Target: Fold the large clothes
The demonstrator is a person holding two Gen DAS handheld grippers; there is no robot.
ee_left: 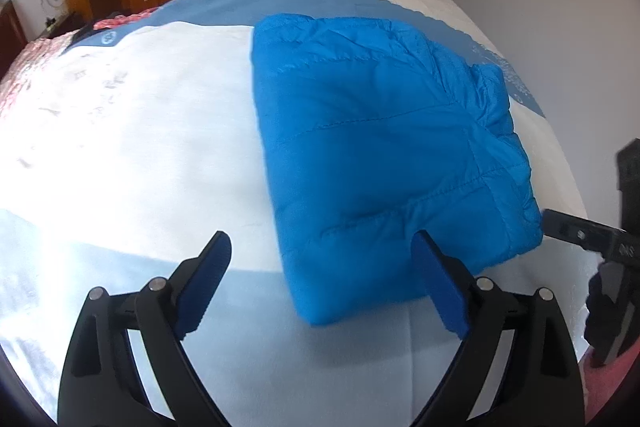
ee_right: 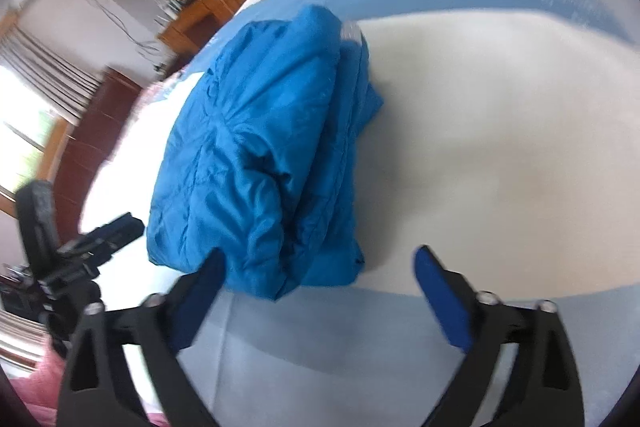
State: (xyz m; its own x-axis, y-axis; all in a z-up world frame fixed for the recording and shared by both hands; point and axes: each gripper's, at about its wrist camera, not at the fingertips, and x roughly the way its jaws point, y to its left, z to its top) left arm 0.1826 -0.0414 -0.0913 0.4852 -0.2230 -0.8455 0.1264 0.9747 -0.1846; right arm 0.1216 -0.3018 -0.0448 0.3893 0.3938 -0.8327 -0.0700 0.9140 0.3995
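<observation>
On the bed (ee_left: 120, 131), toward its near edge and on the white middle band of the blue-and-white cover: one blue padded jacket (ee_left: 384, 155), folded into a thick, roughly rectangular bundle.

Long axis: runs from the near edge of the bed toward the far edge; layered fold edges show along the bundle's right flank in the right wrist view (ee_right: 264, 163).

Left hand-held gripper (ee_left: 320, 279): released, jaws wide apart, nothing between them. It hangs over the near left corner of the bundle, its right pad in front of the fabric, its left pad over bare cover. Contact cannot be told.

Right hand-held gripper (ee_right: 320, 287): released, jaws wide apart, empty. It hangs over the near right corner, its left pad in front of the near edge, its right pad over bare cover.

Relation: the jacket lies ahead of and below both grippers, one near corner to each, neither plainly nearer.

Judgement: the fold looks close to done. Any further fold or tidying would start from these two near corners.
</observation>
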